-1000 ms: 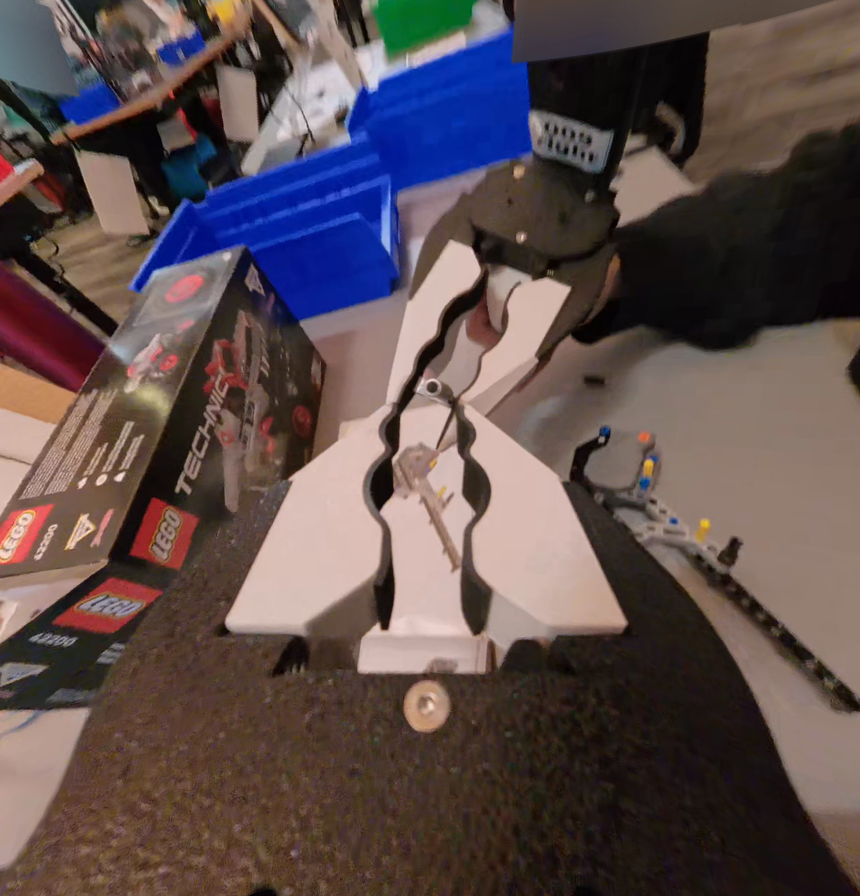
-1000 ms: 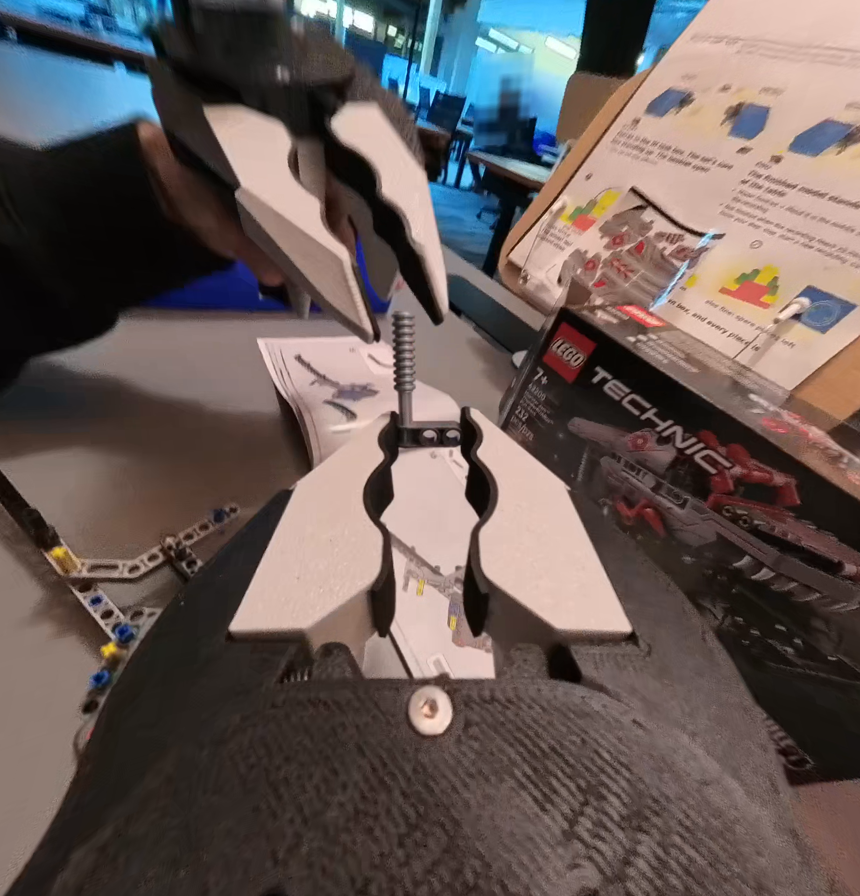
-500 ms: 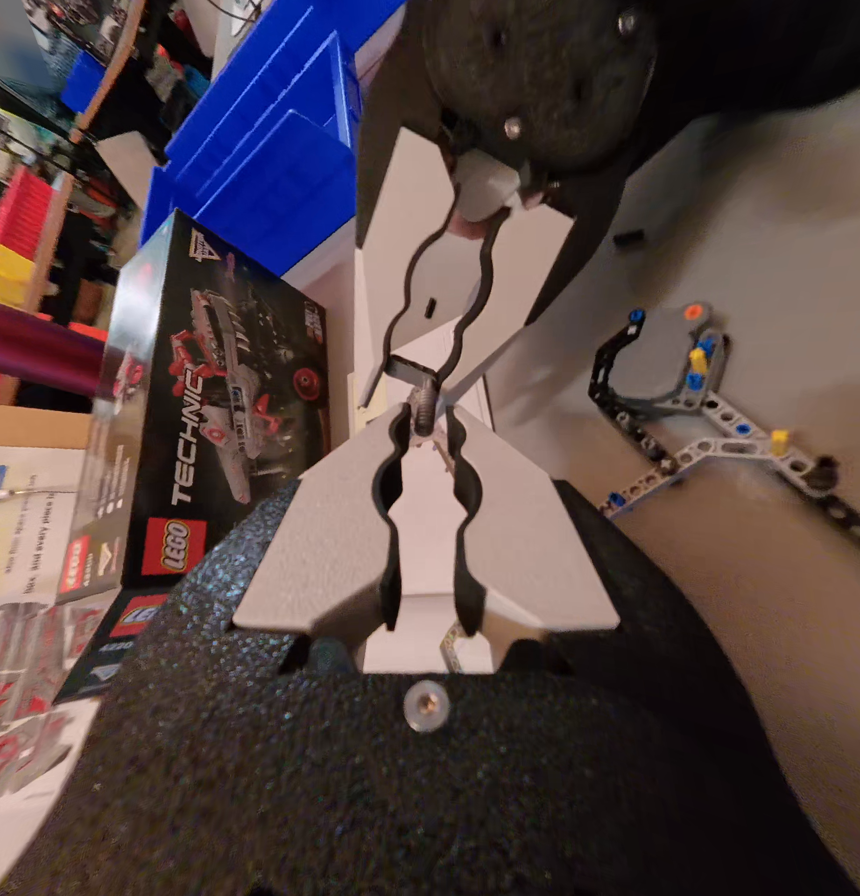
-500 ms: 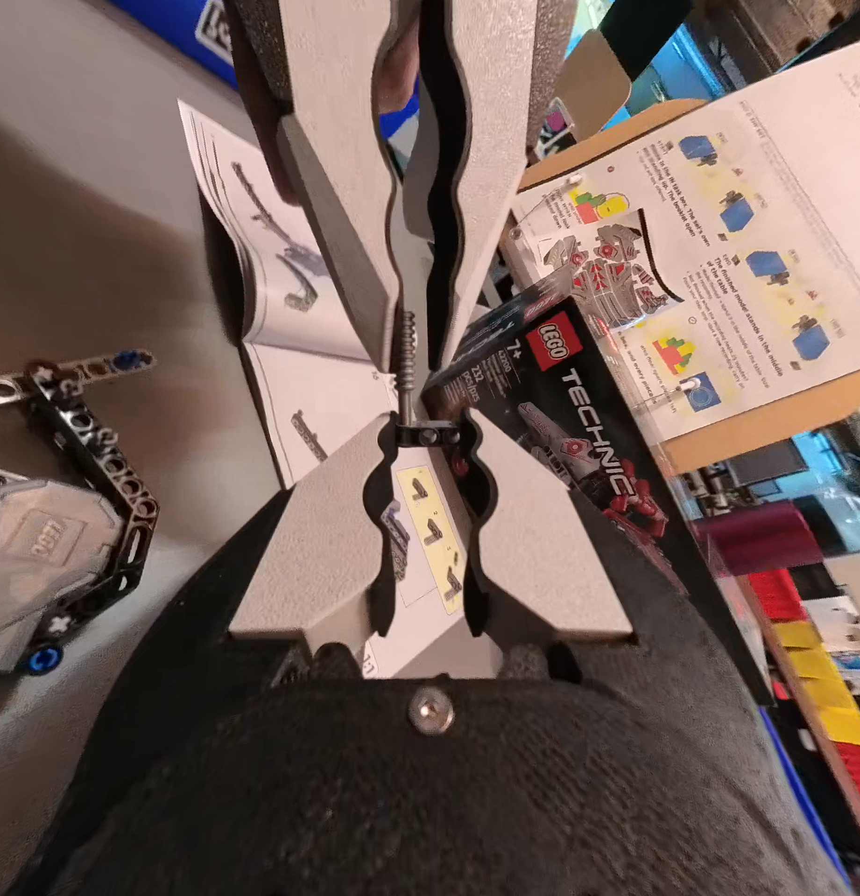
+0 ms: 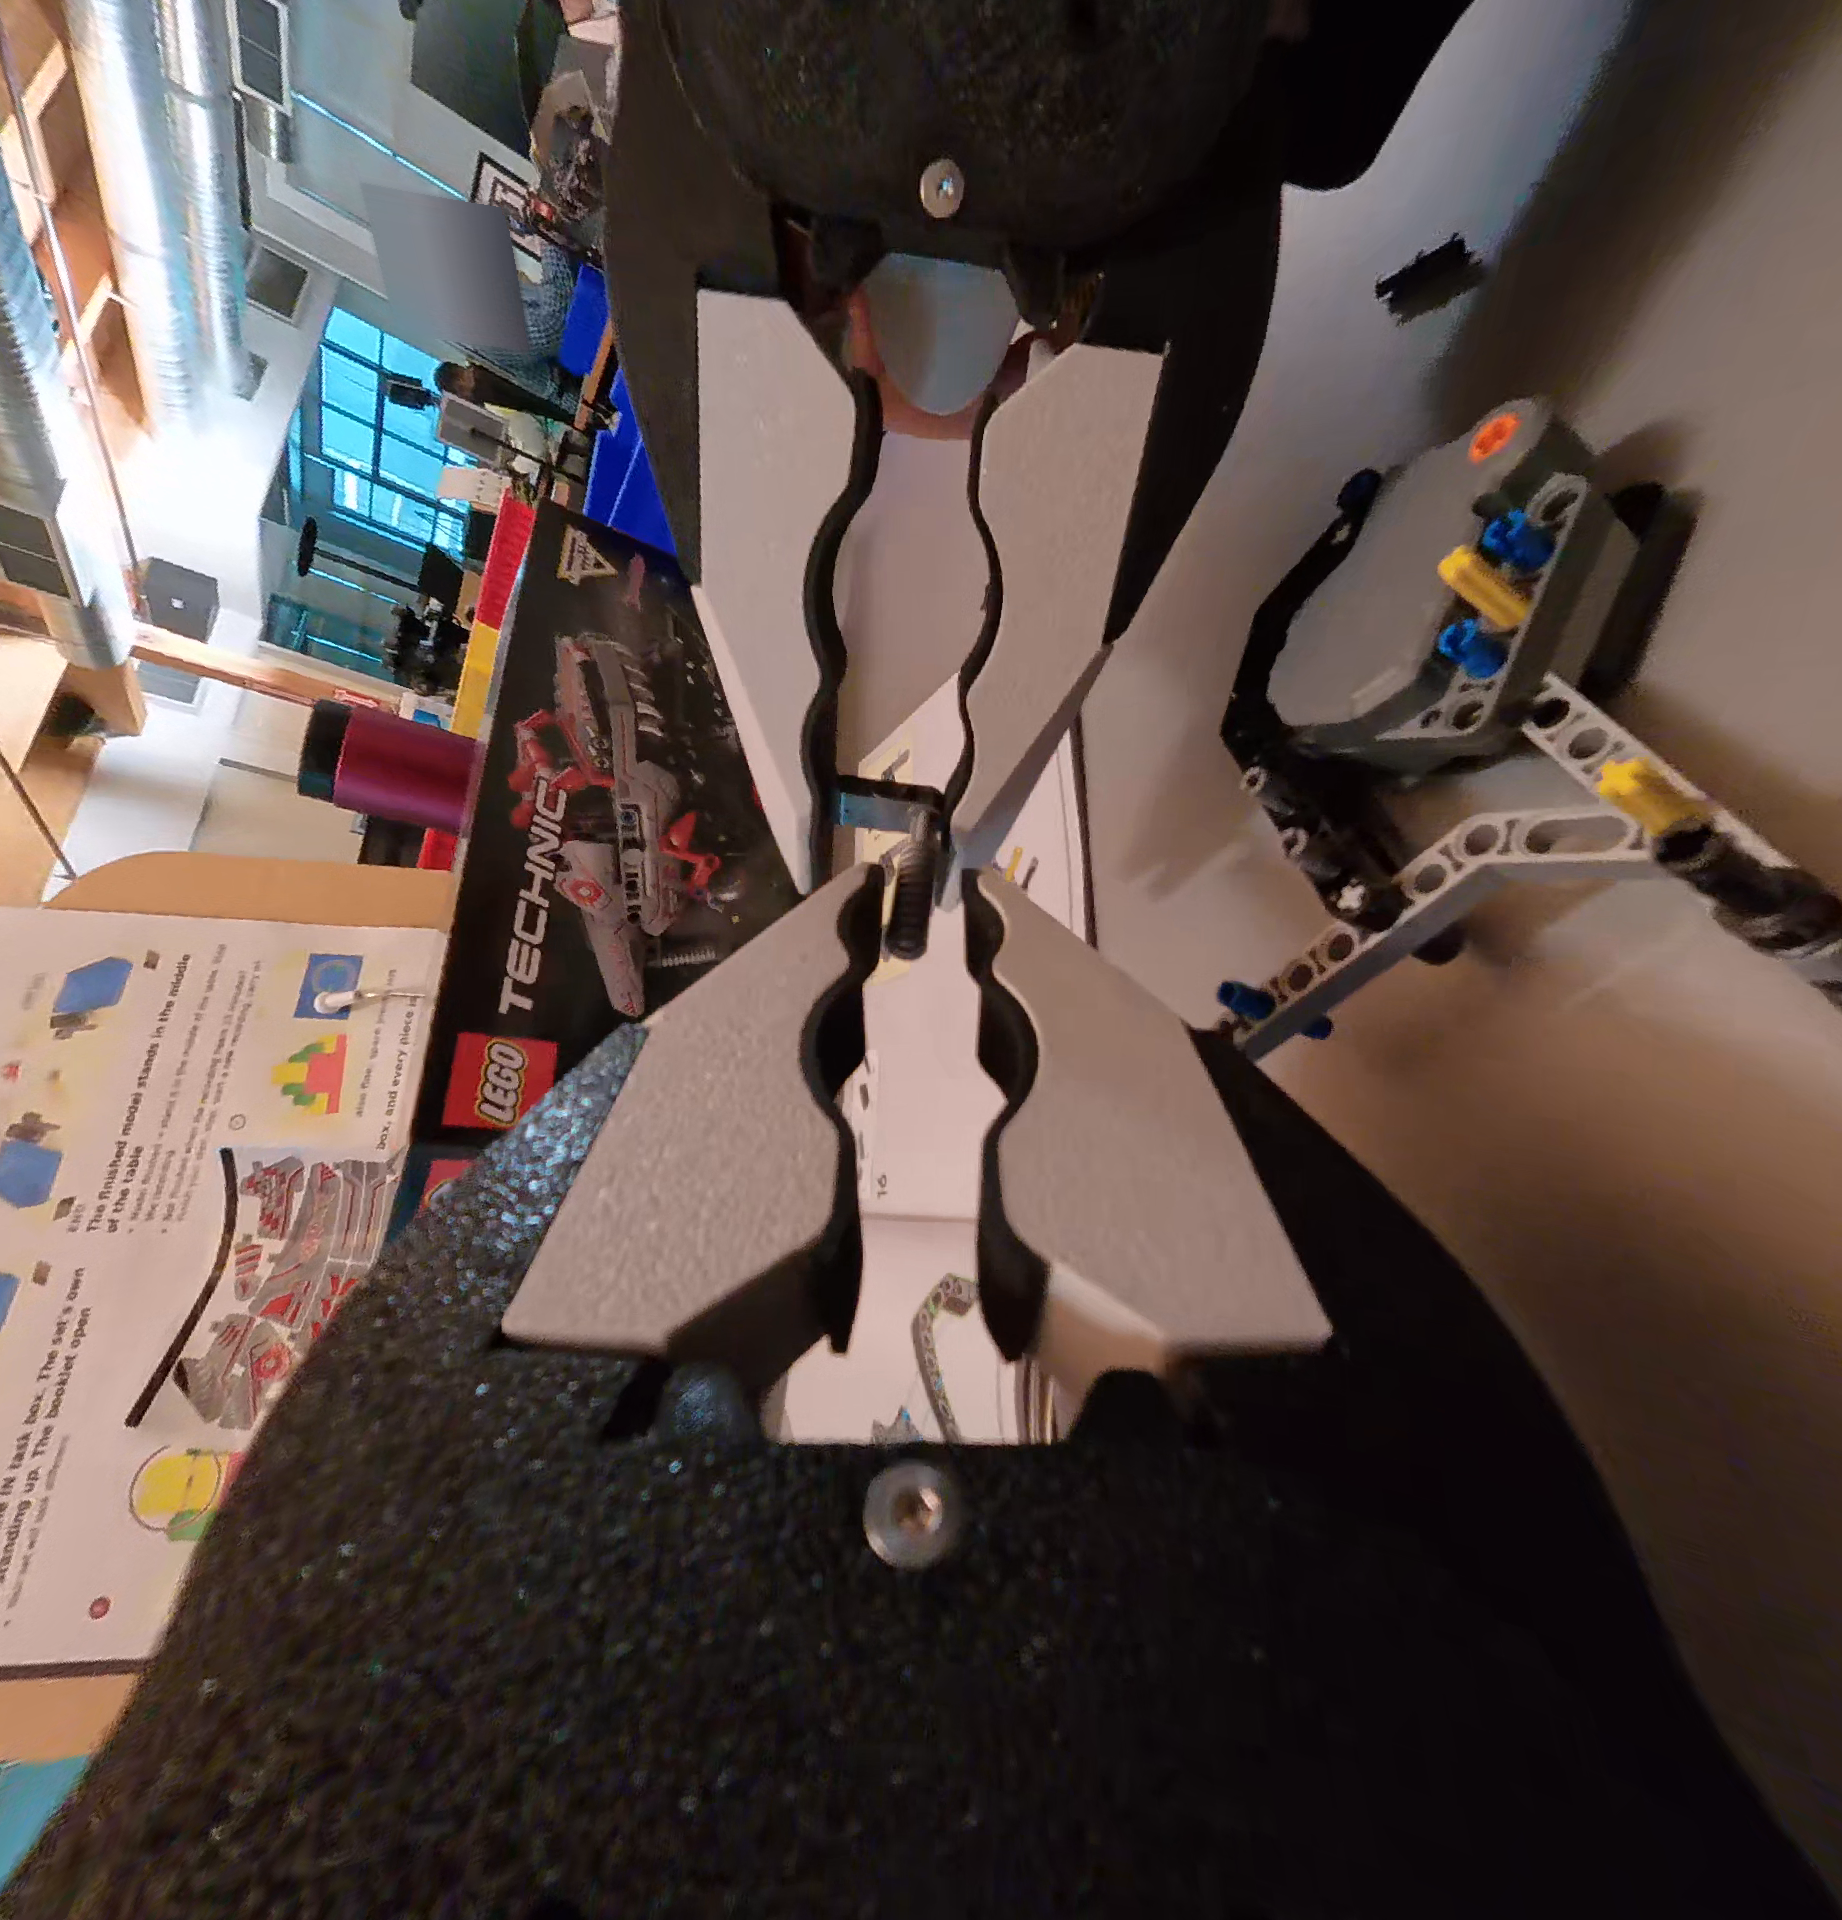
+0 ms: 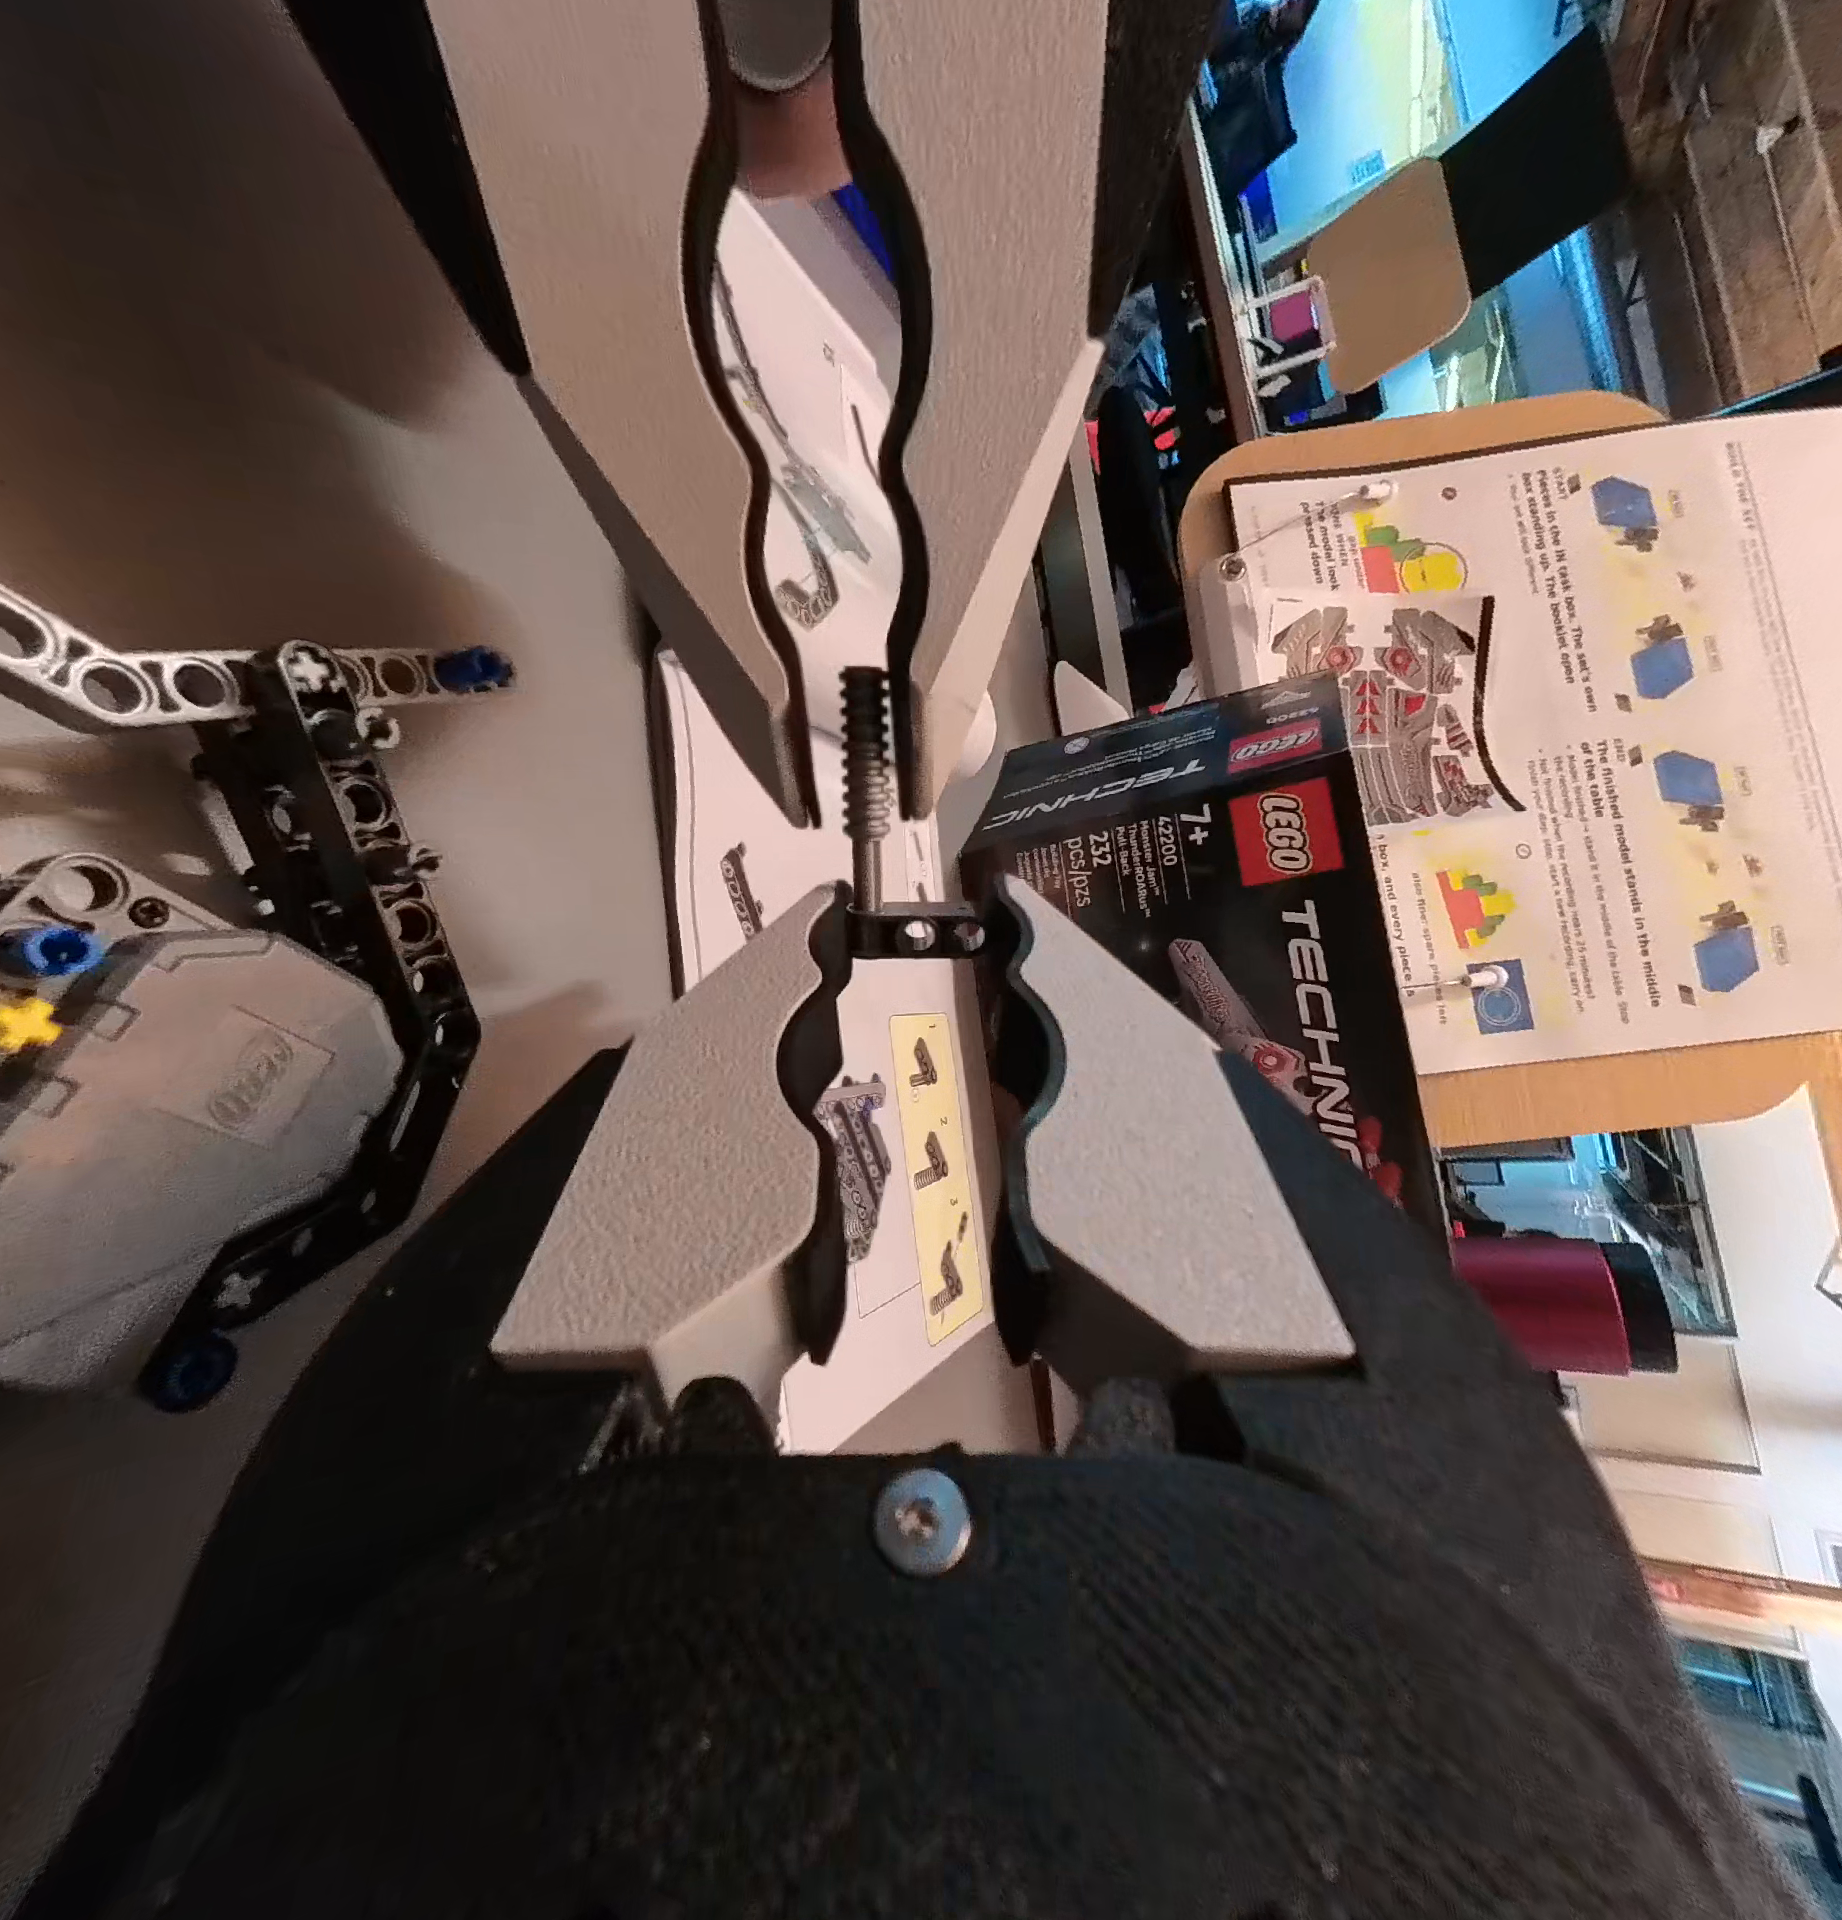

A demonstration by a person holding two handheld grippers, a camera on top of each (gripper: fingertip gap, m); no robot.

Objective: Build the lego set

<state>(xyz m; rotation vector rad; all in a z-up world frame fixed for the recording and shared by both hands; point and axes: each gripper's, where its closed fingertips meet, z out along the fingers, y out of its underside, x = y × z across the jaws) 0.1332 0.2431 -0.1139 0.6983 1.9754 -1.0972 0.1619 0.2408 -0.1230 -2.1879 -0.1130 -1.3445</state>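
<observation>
Here I keep the right gripper (image 6: 915, 930) clamped on the small black connector (image 6: 919, 937) so its spring shaft (image 6: 867, 753) points into the left gripper (image 5: 922, 883), which pinches that shaft, both above the booklet (image 6: 896, 1143).

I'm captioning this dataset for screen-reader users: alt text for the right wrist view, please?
The right gripper pinches a small black connector whose ribbed shaft points up between the left gripper tips. A set box stands right, a partial build left.
</observation>
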